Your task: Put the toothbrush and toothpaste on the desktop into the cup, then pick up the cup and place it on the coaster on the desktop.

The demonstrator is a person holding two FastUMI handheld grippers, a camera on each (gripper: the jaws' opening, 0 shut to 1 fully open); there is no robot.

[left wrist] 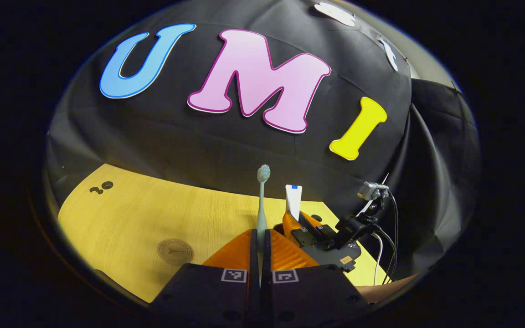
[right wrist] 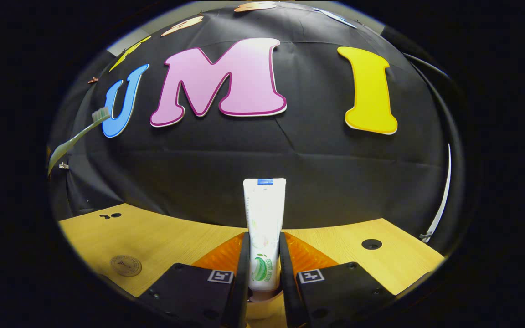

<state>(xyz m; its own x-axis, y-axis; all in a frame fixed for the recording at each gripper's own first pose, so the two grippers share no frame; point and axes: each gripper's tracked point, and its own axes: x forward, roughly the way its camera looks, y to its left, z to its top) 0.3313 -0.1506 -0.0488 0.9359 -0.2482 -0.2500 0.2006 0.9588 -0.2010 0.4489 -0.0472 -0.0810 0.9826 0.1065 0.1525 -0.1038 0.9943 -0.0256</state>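
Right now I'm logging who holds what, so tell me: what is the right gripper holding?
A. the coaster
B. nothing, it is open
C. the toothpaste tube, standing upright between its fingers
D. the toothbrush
C: in the right gripper view the right gripper has both fingers pressed on the upright toothpaste tube, while the toothbrush is clamped in the left gripper.
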